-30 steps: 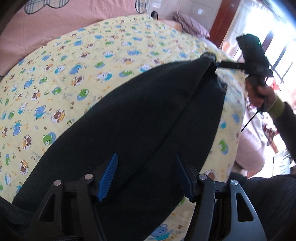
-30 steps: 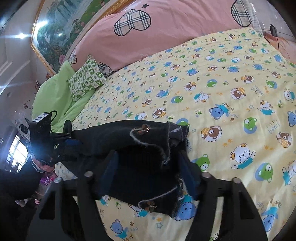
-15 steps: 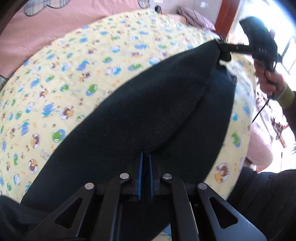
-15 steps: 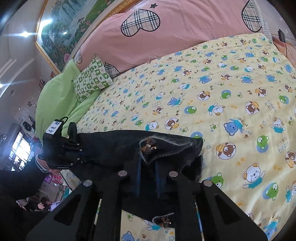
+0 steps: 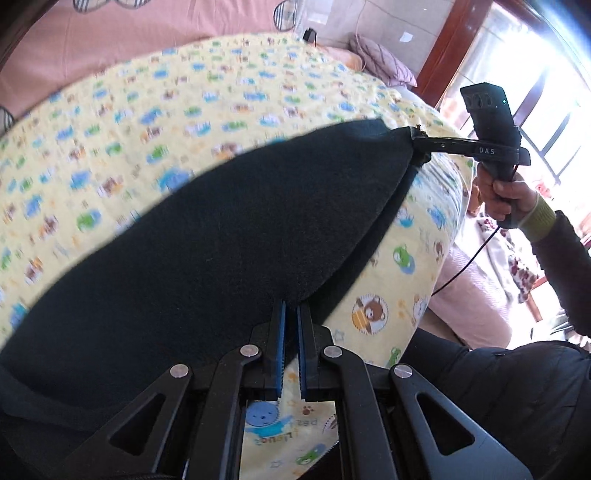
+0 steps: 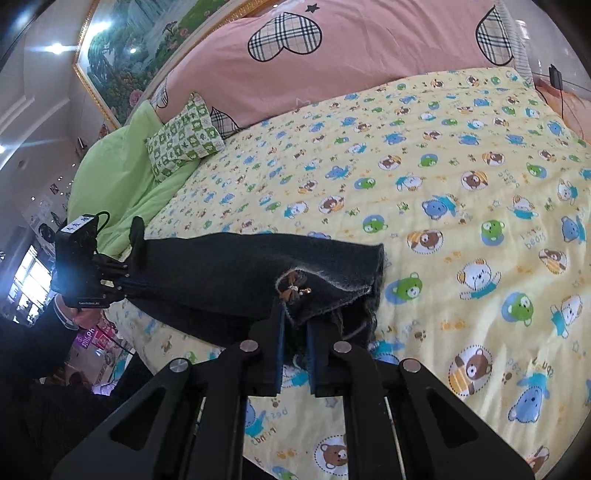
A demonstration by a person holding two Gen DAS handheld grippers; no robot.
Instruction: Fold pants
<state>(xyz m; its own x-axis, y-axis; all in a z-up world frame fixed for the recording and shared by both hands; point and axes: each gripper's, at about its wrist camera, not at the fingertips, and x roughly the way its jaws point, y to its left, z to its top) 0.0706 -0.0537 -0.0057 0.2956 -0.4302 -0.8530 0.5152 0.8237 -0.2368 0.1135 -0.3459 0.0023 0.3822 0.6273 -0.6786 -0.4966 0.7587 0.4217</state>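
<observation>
A wide bed (image 6: pixel 461 155) fills both views, spread with a yellow quilt printed all over with cartoon bears; behind it runs a pink cover with plaid hearts (image 6: pixel 284 35), and at the far left corner sit a green checked pillow (image 6: pixel 183 138) and lime-green bedding (image 6: pixel 114 173). A gold-framed landscape painting (image 6: pixel 136 40) hangs on the wall above, and the left wrist view catches bright windows with dark wooden frames (image 5: pixel 517 74) off to the right. The dark pants (image 5: pixel 221 229) lie near the bed's front edge, stretched taut between the two tools. The left gripper (image 5: pixel 290 325) has its blue-padded fingers pinched almost together on the near edge of the fabric (only a thin layer of cloth sits between them). The right gripper (image 6: pixel 295 325) is clamped narrowly on the hem end, where a frayed pale edge and a small bow trim (image 6: pixel 293 290) show just above its fingers. In the left wrist view that same right gripper (image 5: pixel 417 142) appears at the far tip of the cloth, held by a hand (image 5: pixel 506 195) in a dark sleeve with an olive cuff. In the right wrist view the left gripper (image 6: pixel 127 278) grips the opposite end. The pants' long axis runs along the bed's front edge, from one gripper to the other, with the folded upper layer lifted slightly off the quilt.
</observation>
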